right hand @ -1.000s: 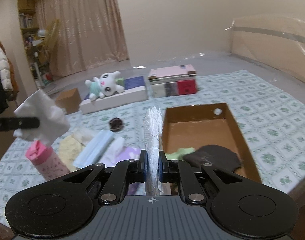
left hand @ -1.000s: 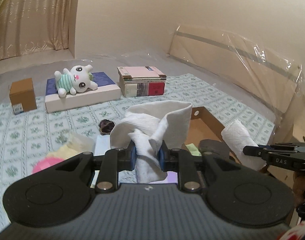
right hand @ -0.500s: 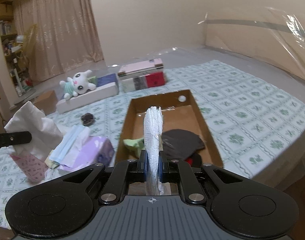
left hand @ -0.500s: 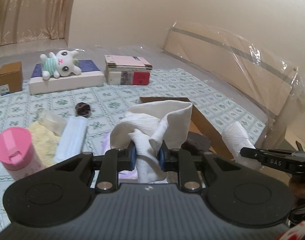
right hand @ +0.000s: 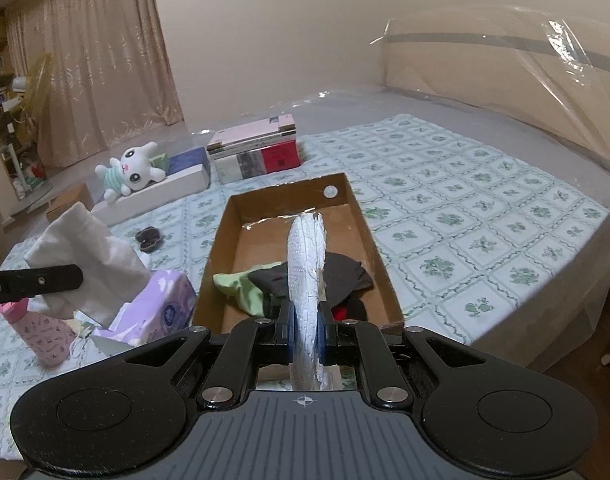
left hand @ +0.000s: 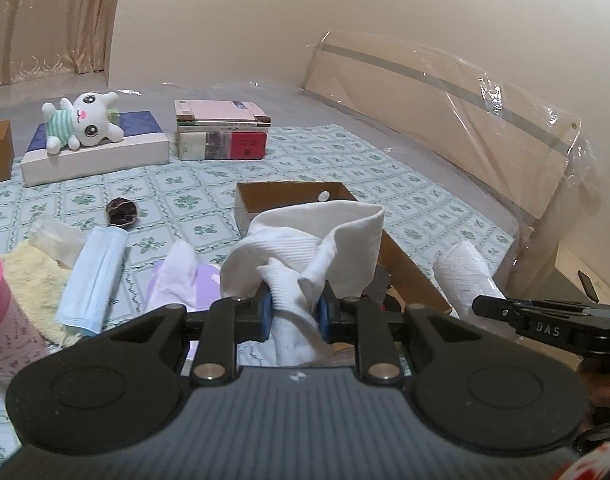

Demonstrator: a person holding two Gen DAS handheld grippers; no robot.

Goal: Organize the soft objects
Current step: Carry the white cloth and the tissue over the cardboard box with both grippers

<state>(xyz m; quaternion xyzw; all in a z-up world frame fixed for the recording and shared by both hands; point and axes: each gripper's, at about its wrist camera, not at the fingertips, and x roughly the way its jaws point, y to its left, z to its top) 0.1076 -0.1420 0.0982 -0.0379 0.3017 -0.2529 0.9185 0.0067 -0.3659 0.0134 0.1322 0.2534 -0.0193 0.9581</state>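
My left gripper (left hand: 293, 312) is shut on a bunched white cloth (left hand: 305, 240), held above the near left corner of the open cardboard box (right hand: 221, 248). In the right wrist view that cloth (right hand: 85, 248) hangs left of the box, over a purple tissue pack (right hand: 161, 308). My right gripper (right hand: 305, 320) is shut on a flat white paper towel packet (right hand: 307, 248), standing on edge over the box's near end. A green cloth (right hand: 241, 288) and a dark cloth (right hand: 345, 276) lie inside the box.
On the patterned bedspread left of the box lie a blue face mask (left hand: 93, 276), a yellow cloth (left hand: 29, 276), a pink bottle (right hand: 37, 328) and a small dark round thing (left hand: 122, 211). A plush toy (right hand: 129, 172) and stacked books (right hand: 257, 152) sit farther back. The bed edge drops off at right.
Both grippers have moved toward the cardboard box and slightly down, so the box now sits centred under the right gripper's packet. Both grips are unchanged.
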